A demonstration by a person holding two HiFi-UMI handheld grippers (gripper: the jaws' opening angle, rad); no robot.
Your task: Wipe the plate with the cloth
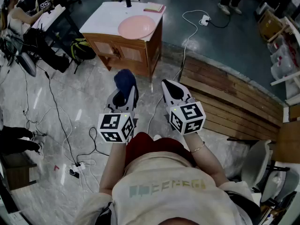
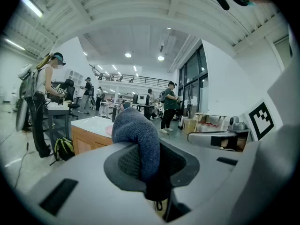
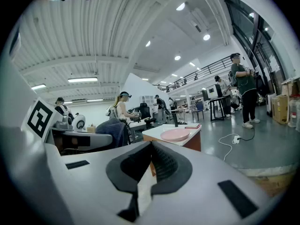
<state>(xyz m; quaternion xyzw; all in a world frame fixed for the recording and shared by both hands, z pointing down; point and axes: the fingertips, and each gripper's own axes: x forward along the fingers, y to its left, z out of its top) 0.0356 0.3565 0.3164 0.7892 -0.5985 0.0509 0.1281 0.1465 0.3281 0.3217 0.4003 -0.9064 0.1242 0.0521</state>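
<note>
A wooden cabinet [image 1: 123,50] stands on glossy grey marbled floor [image 1: 86,102] near plank decking [image 1: 229,97], under a ribbed white ceiling [image 2: 140,13].

Head view: looked steeply down from above and behind the jaws.
Gripper views: looked close along their own jaws.
Shared: pink plate [image 1: 136,27], far beyond the jaws.

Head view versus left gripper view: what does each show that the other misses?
Only the head view: the wooden planks, the white power strip on the floor, and the person's shirt. Only the left gripper view: the ceiling lights and the balcony railing. Both: the blue cloth clamped in the left tool, the right tool, and the pink plate on the cabinet.
</note>
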